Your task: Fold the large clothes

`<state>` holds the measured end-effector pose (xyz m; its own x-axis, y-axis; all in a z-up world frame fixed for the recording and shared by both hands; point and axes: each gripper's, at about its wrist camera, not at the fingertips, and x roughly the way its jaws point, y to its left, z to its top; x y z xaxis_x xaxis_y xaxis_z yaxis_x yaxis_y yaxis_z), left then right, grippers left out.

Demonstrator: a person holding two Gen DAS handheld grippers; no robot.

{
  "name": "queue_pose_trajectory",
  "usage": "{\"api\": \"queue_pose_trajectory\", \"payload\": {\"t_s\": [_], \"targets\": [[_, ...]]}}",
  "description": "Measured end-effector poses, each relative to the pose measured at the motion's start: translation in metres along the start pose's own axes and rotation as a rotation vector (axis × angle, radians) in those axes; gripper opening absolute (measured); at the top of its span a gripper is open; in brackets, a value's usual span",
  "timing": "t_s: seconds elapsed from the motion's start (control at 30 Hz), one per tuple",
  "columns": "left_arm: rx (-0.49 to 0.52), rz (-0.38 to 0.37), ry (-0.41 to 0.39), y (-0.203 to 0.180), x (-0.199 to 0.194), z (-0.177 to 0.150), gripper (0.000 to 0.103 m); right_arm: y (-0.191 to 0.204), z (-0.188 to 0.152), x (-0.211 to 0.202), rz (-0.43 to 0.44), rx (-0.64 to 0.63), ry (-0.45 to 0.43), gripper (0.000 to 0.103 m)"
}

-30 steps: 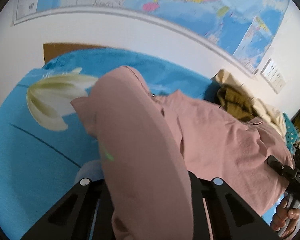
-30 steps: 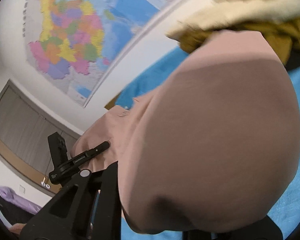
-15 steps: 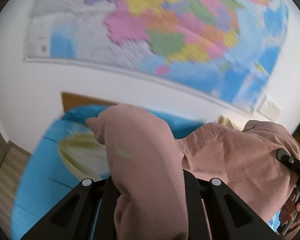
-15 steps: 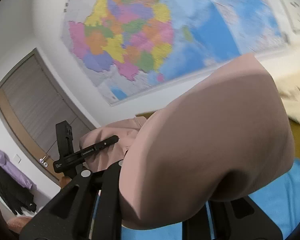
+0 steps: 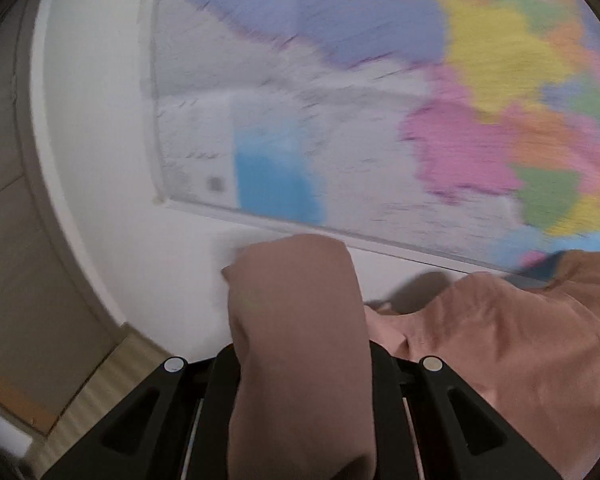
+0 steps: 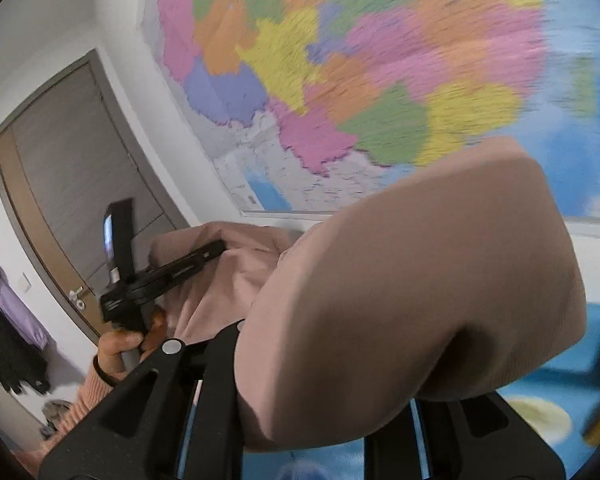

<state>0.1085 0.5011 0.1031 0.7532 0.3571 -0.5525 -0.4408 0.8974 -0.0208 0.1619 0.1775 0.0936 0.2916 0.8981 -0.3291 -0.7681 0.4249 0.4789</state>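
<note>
A large dusty-pink garment [image 5: 500,344] is held up in the air between both grippers. My left gripper [image 5: 300,360] is shut on a bunched fold of it, which drapes over the fingers and hides their tips. My right gripper [image 6: 320,360] is shut on another fold of the pink garment [image 6: 420,300], which bulges over its fingers. In the right wrist view the left gripper [image 6: 172,268] shows at the left, held in a hand, with pink cloth hanging from it.
A coloured wall map [image 5: 420,100] fills the wall ahead. A grey door [image 6: 72,168] stands at the left, with dark and purple clothes [image 6: 4,312] hanging beside it. The blue bedspread with a white flower print [image 6: 540,412] lies below at the right.
Both grippers have lifted the pink garment up off the bed. The views have swung from the blue bedspread up to the wall map and door.
</note>
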Motion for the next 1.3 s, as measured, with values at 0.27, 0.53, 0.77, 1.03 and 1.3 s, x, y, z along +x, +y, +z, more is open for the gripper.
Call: {"api": "queue_pose_trajectory", "payload": {"t_s": [0.27, 0.53, 0.77, 1.03, 1.3], "targets": [[-0.089, 0.163, 0.227, 0.073, 0.121, -0.084, 0.010, -0.039, -0.110, 0.100, -0.028, 0.093, 0.333, 0.022], [-0.170, 0.066, 0.264, 0.111, 0.122, -0.104, 0.018, -0.079, -0.123, 0.041, 0.015, 0.203, 0.317, 0.059], [-0.161, 0.050, 0.256, 0.107, 0.124, -0.105, 0.014, -0.121, -0.121, 0.019, 0.045, 0.370, 0.251, 0.027], [-0.122, 0.106, 0.279, 0.102, 0.137, -0.095, 0.031, -0.109, -0.125, 0.027, -0.034, 0.337, 0.362, 0.011], [-0.053, 0.126, 0.280, 0.113, 0.101, -0.109, 0.071, -0.099, -0.110, 0.021, -0.155, 0.238, 0.342, 0.037]]}}
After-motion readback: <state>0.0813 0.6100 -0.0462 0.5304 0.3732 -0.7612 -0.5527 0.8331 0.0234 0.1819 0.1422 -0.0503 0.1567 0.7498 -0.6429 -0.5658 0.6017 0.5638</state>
